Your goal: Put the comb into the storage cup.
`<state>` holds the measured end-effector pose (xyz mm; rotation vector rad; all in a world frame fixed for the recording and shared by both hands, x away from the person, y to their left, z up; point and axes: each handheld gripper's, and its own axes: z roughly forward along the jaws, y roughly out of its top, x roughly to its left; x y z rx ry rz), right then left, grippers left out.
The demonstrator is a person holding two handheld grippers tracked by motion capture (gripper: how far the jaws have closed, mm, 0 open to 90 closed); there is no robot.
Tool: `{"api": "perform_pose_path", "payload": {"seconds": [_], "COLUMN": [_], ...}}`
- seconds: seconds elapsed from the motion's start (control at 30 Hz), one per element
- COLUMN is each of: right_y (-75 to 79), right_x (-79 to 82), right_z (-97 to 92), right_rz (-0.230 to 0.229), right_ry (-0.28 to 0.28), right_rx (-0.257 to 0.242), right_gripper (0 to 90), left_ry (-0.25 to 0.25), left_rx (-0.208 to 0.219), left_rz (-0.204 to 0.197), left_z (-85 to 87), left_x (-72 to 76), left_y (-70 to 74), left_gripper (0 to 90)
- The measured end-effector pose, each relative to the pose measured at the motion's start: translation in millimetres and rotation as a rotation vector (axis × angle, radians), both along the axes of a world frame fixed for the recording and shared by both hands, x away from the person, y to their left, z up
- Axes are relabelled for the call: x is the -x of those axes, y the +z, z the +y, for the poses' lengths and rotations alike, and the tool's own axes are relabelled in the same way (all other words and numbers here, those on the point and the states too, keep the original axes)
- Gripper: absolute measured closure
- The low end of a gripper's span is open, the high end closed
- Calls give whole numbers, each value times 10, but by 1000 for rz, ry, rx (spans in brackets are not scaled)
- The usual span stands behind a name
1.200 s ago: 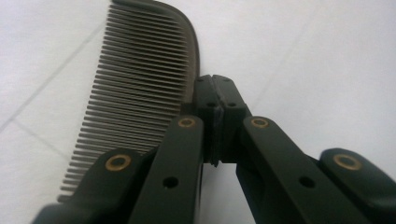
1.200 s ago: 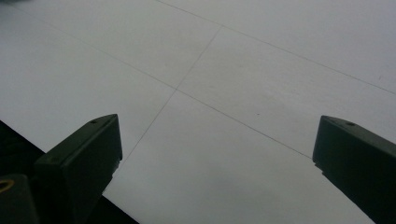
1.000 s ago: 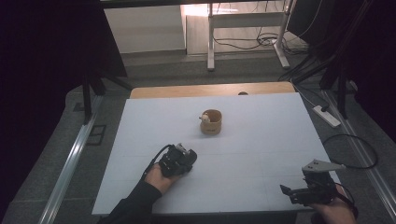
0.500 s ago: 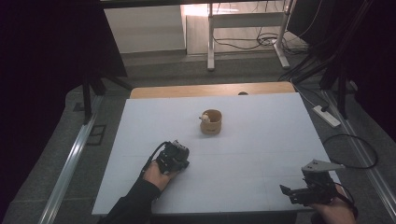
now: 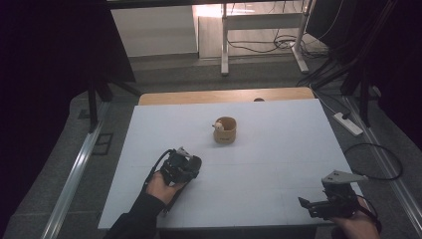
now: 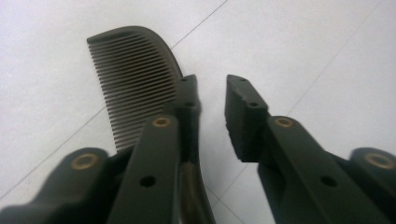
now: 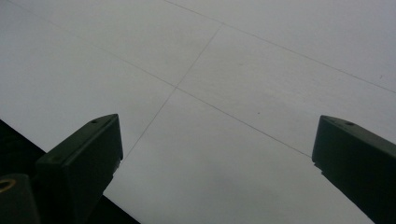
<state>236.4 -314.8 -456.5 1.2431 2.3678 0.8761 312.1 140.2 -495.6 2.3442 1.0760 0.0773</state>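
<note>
no readable writing or brand marks anywhere; the wooden cup [image 5: 225,130] has a dark smudge on its side that may be a mark, too small to read.

my left gripper [image 6: 212,100] sits low over the white table [image 5: 278,164], near its left front part. its jaws have just been opening: a second ago they were together, now there is a clear gap between the pads. the comb [image 6: 135,79] lies flat on the table along the outer side of one jaw, its spine touching or just beside that pad, i cannot tell which. it is not in the gap, and nothing is clamped. in the high view my left gripper [image 5: 183,167] has pulled back toward me and a bit left compared with a second ago, when it was a little further up the table. the comb is too dark and too hidden under the gripper to pick out there.

comb look: dark grey-brown, one curved rounded end, a long row of fine close teeth pointing away from the jaw, a thicker spine on the jaw side. the handle end runs down under the gripper body and is hidden.

my right gripper [image 5: 332,201] is at the front right corner of the table, same spot as in both earlier frames. in the right gripper view its jaws stand wide apart with bare table between them.

the wooden cup stands upright mid-table, well apart from both grippers, with a small pale thing [image 5: 218,126] at its rim. it is unchanged from the earlier frames.
</note>
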Motion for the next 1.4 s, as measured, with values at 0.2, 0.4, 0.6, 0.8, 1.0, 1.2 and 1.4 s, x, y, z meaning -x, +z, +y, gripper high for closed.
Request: {"api": "perform_pose_path", "payload": {"seconds": [0.2, 0.4, 0.6, 0.8, 1.0, 1.2, 1.4], "right_y": [0, 2, 3, 4, 5, 5, 5], "right_x": [0, 2, 3, 4, 5, 5, 5], "right_z": [-2, -2, -5, -5, -3, -4, -3], "right_rz": [0, -1, -2, -3, -3, -3, -3], "right_ry": [0, 1, 1, 2, 3, 3, 4], "right_rx": [-2, -3, -4, -5, -5, -5, -5], "right_gripper": [22, 22, 22, 22, 22, 22, 22], "left_ry": [41, 63, 96, 118, 115, 121, 125], "left_rx": [18, -2, 2, -5, -30, -68, -84], "left_rz": [10, -7, -9, -1, -3, -7, -10], "left_z": [85, 141, 235, 328, 371, 392, 414], "left_x": [73, 140, 199, 283, 377, 441, 483], "left_y": [52, 82, 120, 135, 149, 157, 151], "left_gripper": [623, 470, 312, 144, 9, 0, 0]}}
